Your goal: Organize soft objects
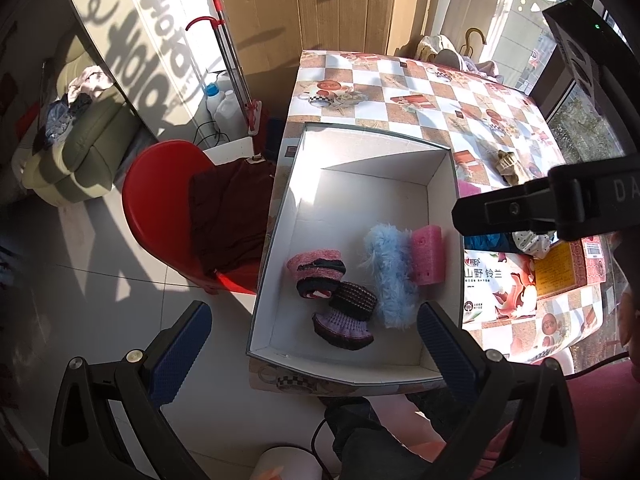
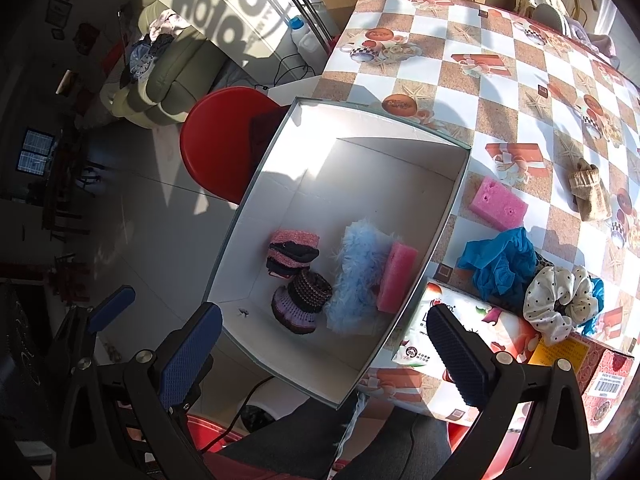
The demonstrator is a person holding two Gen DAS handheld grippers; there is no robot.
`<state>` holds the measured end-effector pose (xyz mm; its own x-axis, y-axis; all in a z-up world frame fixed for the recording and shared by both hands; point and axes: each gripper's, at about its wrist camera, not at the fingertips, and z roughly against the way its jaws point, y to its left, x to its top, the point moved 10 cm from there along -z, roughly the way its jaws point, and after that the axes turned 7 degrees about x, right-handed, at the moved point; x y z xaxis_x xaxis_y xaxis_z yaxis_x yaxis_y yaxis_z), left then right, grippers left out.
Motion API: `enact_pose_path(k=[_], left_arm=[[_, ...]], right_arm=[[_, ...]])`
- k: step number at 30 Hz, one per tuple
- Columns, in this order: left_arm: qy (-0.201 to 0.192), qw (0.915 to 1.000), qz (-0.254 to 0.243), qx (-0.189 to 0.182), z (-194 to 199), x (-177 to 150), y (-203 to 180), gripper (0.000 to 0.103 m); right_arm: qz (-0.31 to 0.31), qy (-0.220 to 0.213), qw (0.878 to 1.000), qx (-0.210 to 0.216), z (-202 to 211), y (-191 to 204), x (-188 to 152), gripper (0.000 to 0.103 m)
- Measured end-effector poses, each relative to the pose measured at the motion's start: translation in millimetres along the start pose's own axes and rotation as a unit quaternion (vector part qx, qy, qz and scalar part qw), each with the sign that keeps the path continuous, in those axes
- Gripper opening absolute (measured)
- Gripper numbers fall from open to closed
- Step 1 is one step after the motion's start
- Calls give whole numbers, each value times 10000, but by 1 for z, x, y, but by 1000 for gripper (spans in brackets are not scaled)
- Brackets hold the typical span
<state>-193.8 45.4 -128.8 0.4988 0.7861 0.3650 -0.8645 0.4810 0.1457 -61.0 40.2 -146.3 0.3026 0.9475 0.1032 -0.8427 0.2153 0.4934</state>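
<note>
1. Four soft items already lay in the box (image 2: 256, 184): two knits, a blue fluffy piece (image 2: 356, 276), a sponge.
2. A second sponge (image 2: 498, 203), glove, scrunchie and sock waited on the worktop (image 2: 480, 40).
3. Both tongs (image 1: 316, 344) (image 2: 324, 352) were spread, empty.

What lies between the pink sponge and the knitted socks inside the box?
A fluffy blue cloth lies between the pink sponge and the knitted socks, touching the sponge; the right wrist view shows it.

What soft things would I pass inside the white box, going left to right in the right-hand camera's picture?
Pink and black knitted piece → purple and brown knitted piece → fluffy blue piece → pink sponge leaning against the box wall.
</note>
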Motion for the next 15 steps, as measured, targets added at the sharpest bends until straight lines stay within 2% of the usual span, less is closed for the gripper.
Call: enact_pose_path(k=[15], left_arm=[[-35,10000,-52,43,0,1,2,103]], right_arm=[[13,18,10000,11,0,3,3,103]])
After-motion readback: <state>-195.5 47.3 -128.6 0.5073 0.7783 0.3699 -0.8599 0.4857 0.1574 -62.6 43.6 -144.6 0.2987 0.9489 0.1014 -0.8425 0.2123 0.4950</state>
